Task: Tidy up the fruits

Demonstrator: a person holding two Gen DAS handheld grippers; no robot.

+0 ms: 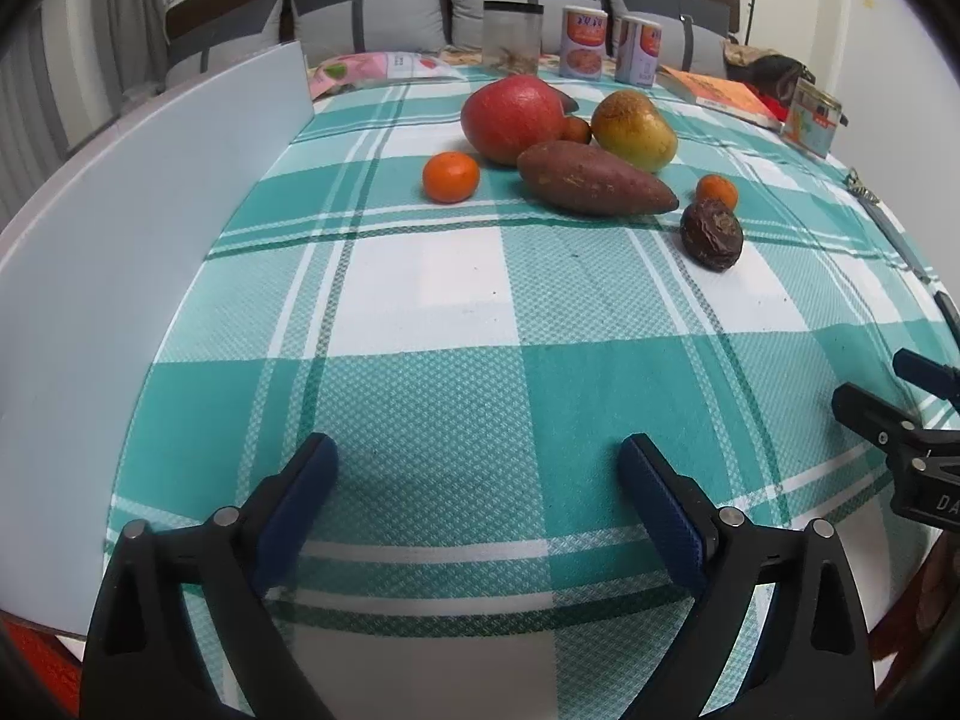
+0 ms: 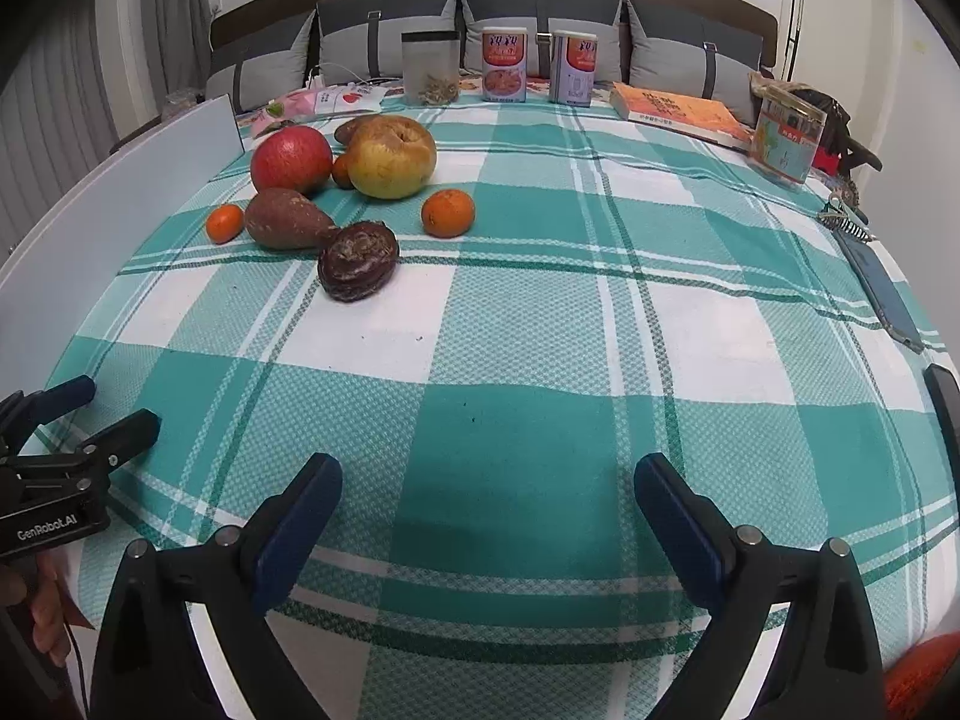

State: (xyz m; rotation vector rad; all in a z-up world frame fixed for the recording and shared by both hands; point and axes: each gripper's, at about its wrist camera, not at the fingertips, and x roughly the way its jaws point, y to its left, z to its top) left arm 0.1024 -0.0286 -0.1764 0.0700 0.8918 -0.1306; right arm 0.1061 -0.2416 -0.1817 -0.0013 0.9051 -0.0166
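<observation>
Fruits lie grouped on the teal checked tablecloth (image 1: 420, 408) at the far side. A big red fruit (image 1: 516, 118), a yellow-green pear-like fruit (image 1: 635, 130), a sweet potato (image 1: 591, 178), a tangerine (image 1: 450, 177), a smaller tangerine (image 1: 717, 190) and a dark wrinkled fruit (image 1: 712, 234) show in the left wrist view. They also show in the right wrist view: red fruit (image 2: 291, 158), yellow fruit (image 2: 392, 157), sweet potato (image 2: 287, 219), dark fruit (image 2: 358, 261), tangerines (image 2: 448, 213) (image 2: 225, 223). My left gripper (image 1: 477, 468) and right gripper (image 2: 489, 486) are open, empty, near the front edge.
A white board (image 1: 150, 228) stands along the table's left side. At the back stand a clear jar (image 2: 431, 67), two cans (image 2: 504, 64), an orange book (image 2: 681, 111) and a tin (image 2: 787, 138). Keys and a dark flat object (image 2: 882, 288) lie at right.
</observation>
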